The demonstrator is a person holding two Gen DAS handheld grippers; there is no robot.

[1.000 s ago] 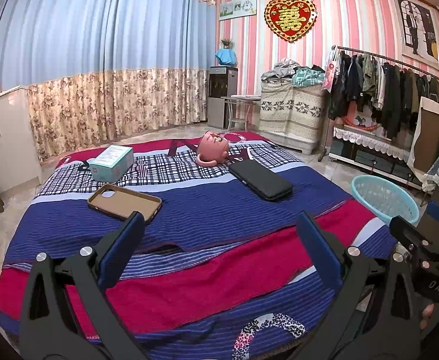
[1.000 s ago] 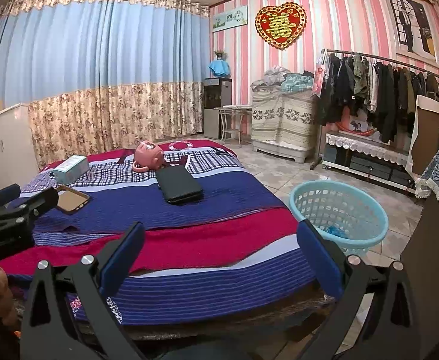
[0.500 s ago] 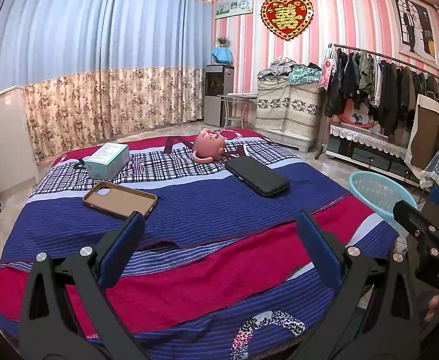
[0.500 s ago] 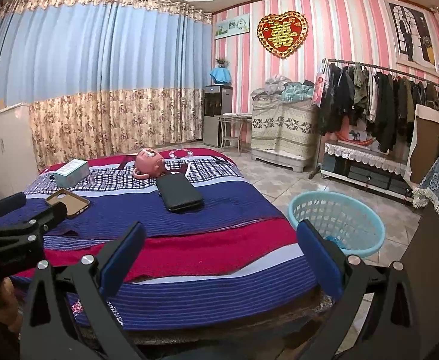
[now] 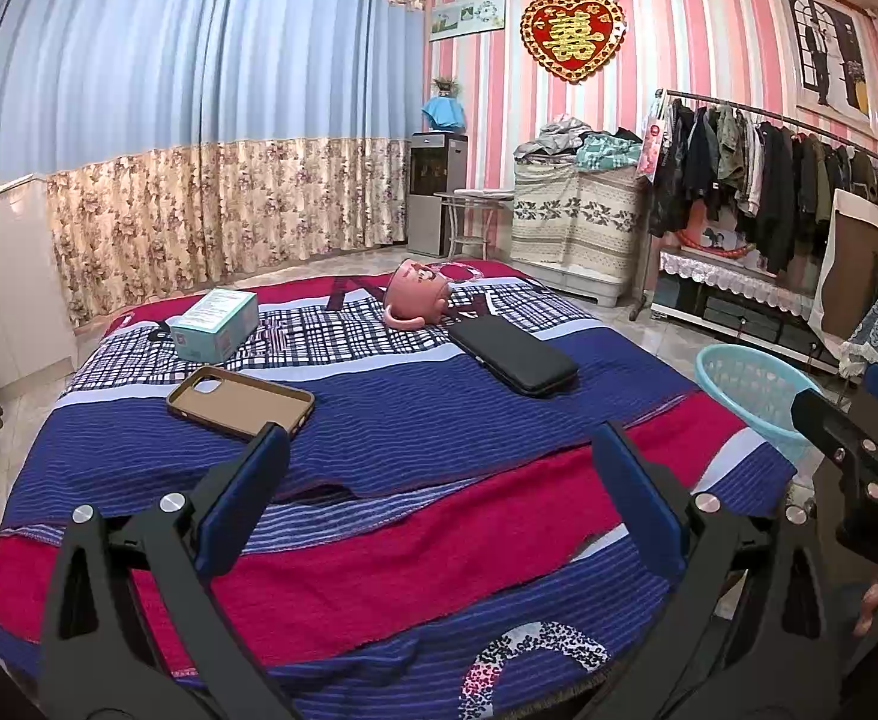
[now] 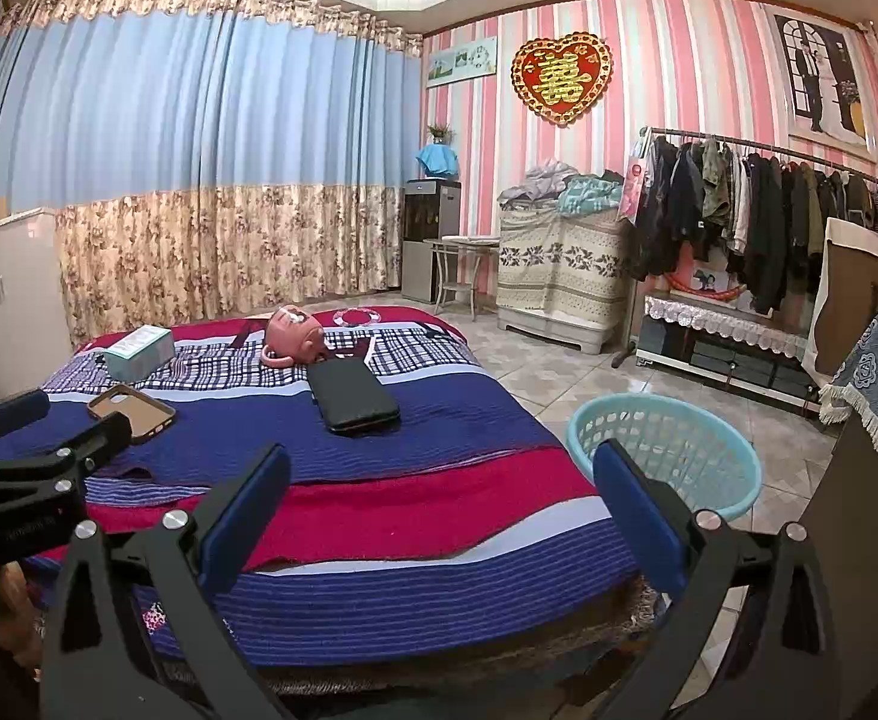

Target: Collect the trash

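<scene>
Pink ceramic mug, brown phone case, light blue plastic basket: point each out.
Pink ceramic mug point(image 5: 417, 295), left wrist view, on its side wall.
Brown phone case point(image 5: 240, 401), left wrist view, on its inner face.
Light blue plastic basket point(image 6: 667, 461), right wrist view, on its lattice wall.

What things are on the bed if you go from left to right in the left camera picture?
Teal box → brown phone case → pink mug tipped on its side → black case. Past the bed's right edge stands the blue basket.

Woven cloth bedspread point(image 5: 414, 420) (matt), perforated plastic basket point(image 6: 667, 450).
</scene>
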